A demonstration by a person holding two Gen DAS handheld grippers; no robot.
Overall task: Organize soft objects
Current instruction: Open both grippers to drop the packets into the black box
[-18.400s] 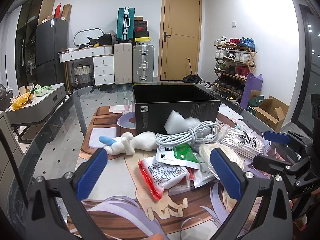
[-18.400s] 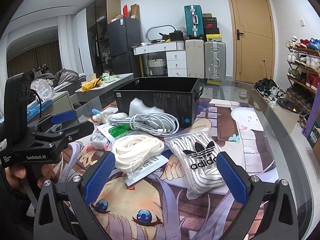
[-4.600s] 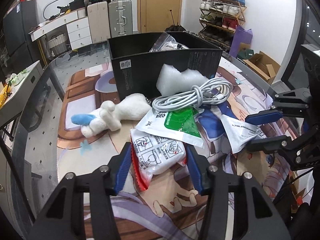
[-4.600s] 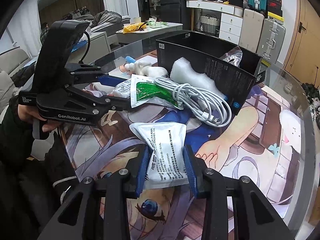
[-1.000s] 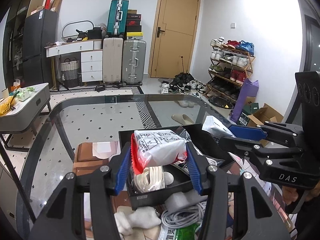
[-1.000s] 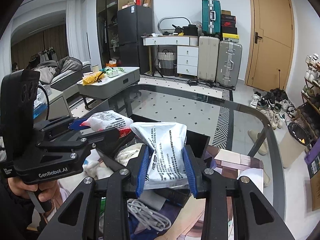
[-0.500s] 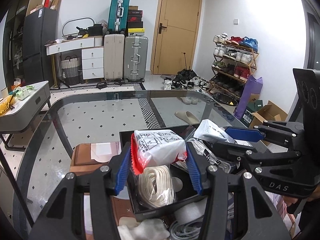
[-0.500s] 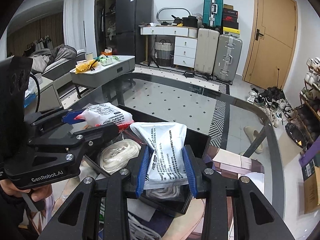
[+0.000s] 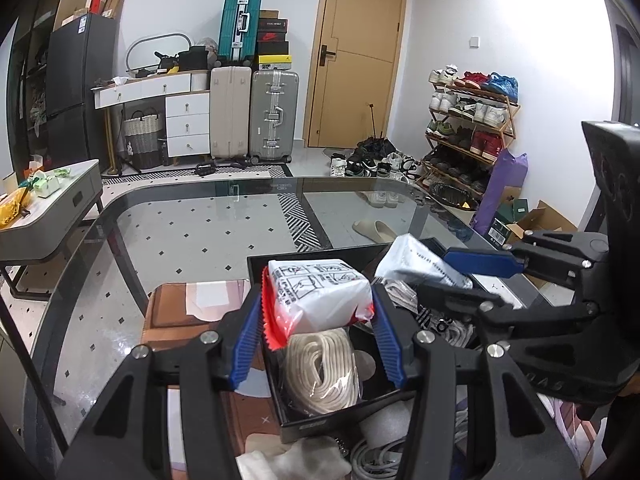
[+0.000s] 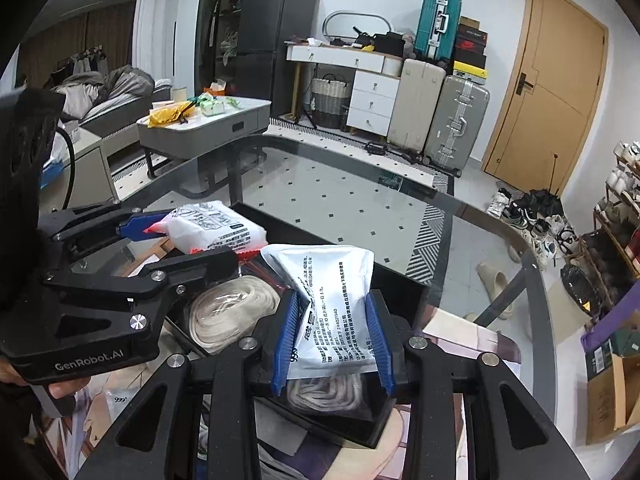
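My left gripper (image 9: 318, 330) is shut on a white packet with red edges (image 9: 316, 298) and holds it above the left part of the open black box (image 9: 320, 424). My right gripper (image 10: 331, 338) is shut on a white printed pouch (image 10: 328, 304) and holds it above the box's right part (image 10: 360, 424). Inside the box lie a bagged coil of cream rope (image 9: 320, 368) and a bag of white laces (image 10: 324, 394). Each gripper shows in the other's view: the right one (image 9: 476, 276) and the left one (image 10: 160, 236).
The box sits on a glass table (image 9: 192, 240) with a printed mat. In front of the box lie white foam (image 9: 384, 424), a white cable (image 9: 376, 456) and a plush toy (image 9: 292, 460). A side table (image 10: 204, 124), suitcases and a shoe rack stand beyond.
Both grippers have moved forward and lower over the box with their packets held. The box's contents now sit closer below the fingers.
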